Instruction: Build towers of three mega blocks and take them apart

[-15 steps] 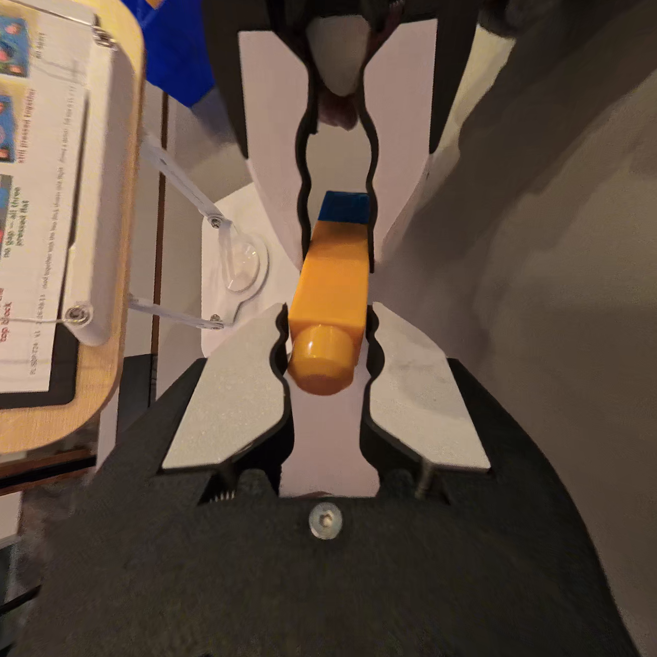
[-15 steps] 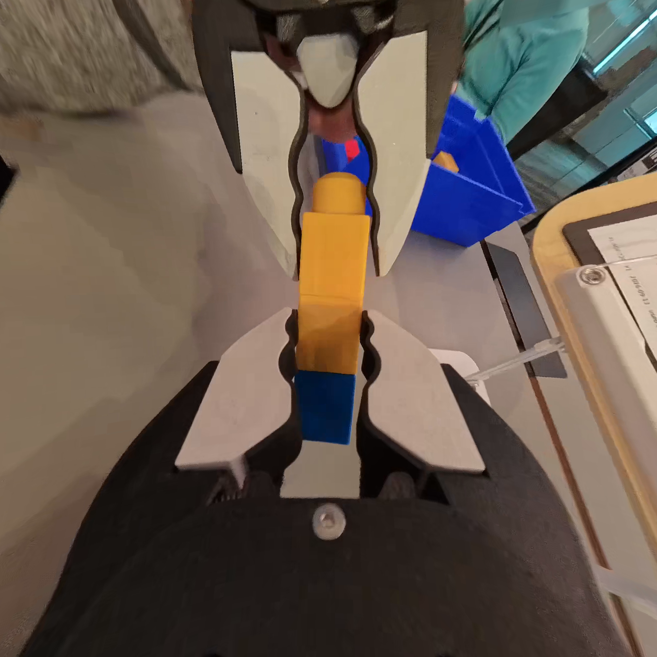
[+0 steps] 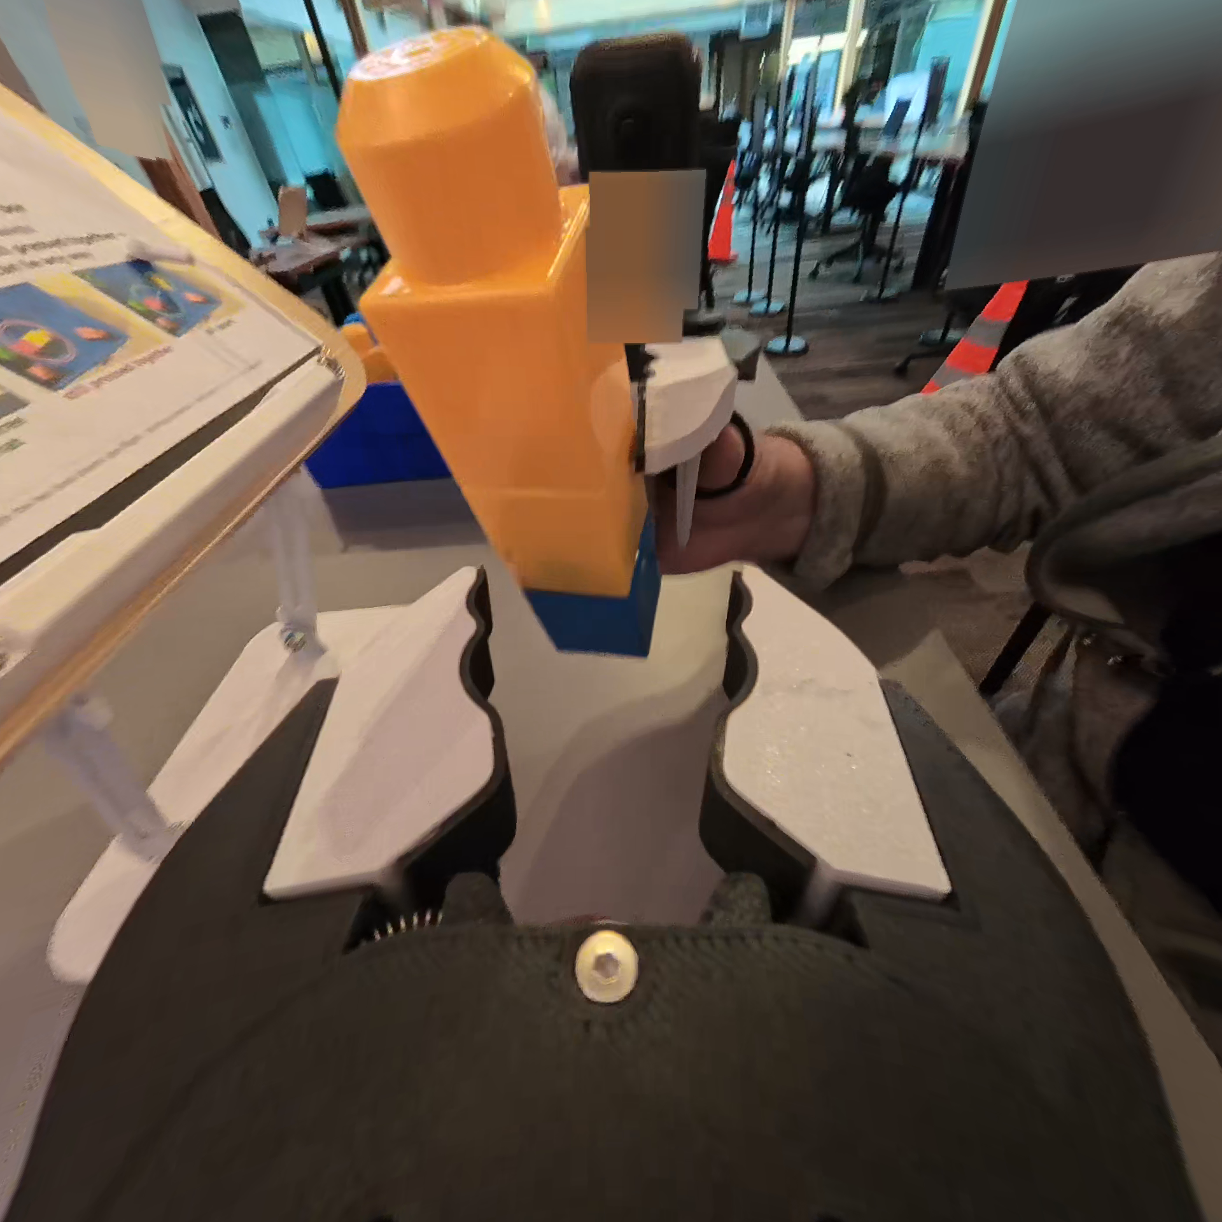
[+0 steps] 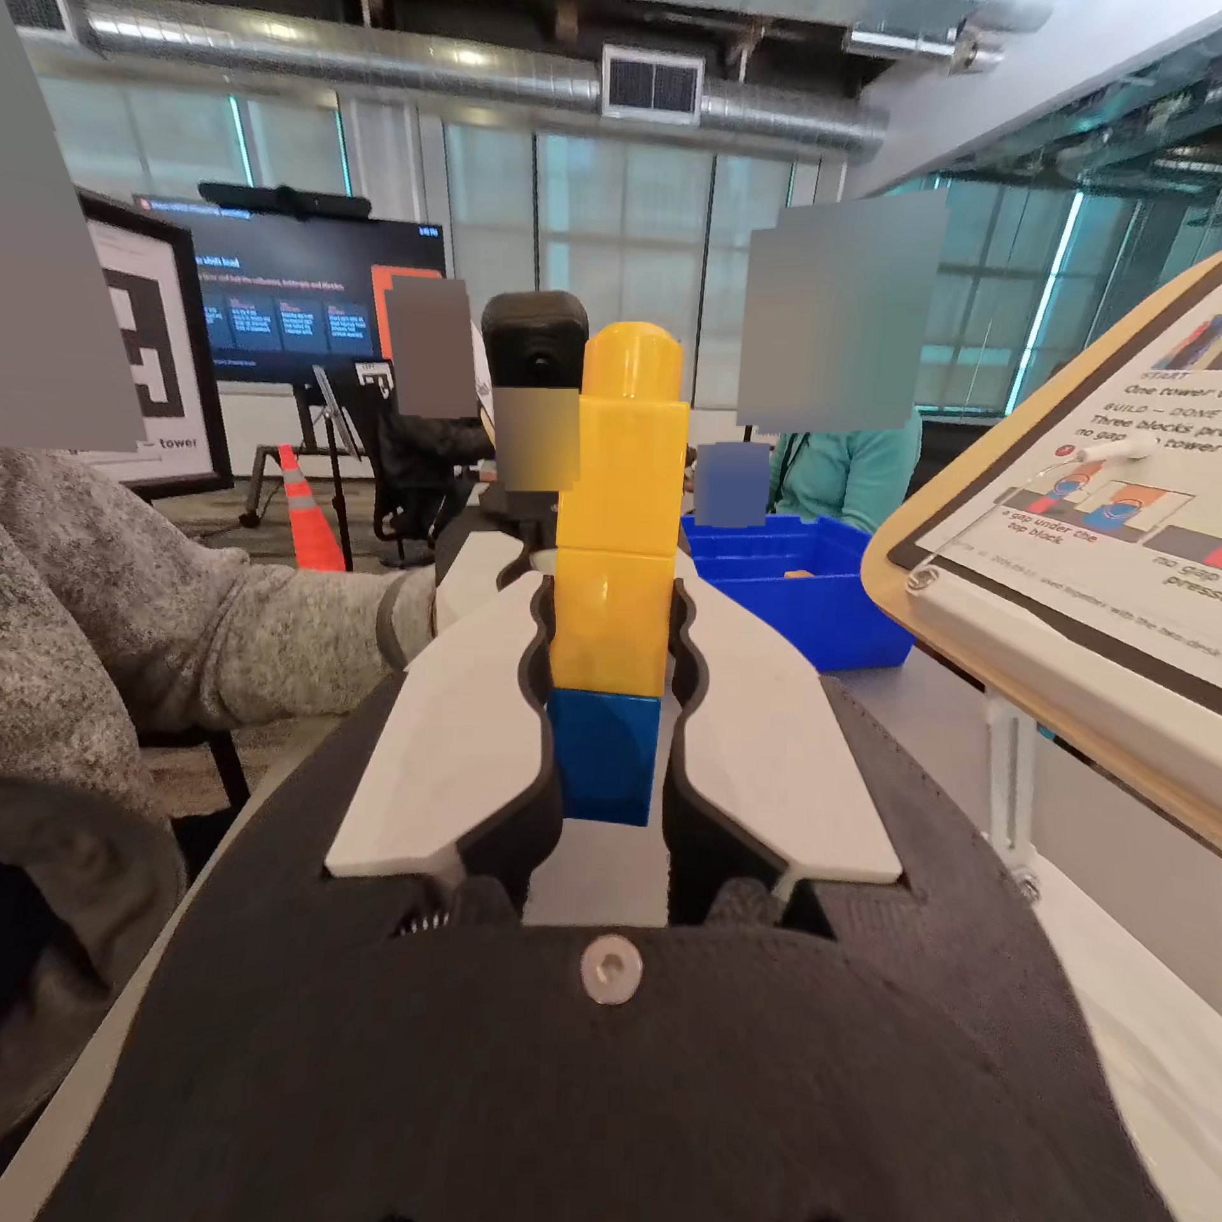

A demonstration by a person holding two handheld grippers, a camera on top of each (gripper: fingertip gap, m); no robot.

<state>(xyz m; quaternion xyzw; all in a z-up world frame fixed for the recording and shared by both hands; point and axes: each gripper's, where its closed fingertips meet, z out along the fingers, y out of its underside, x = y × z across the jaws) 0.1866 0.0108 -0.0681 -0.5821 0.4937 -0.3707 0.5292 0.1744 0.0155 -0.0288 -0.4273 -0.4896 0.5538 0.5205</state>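
Tower clamped in right tongs, left tongs spread

Beside me a printed instruction sheet with small coloured pictures lies on a tilted wooden board, carrying lines of black and red writing. Behind, a dark screen shows rows of pale text, and a framed poster bears a black-and-white square marker with a word beneath it.
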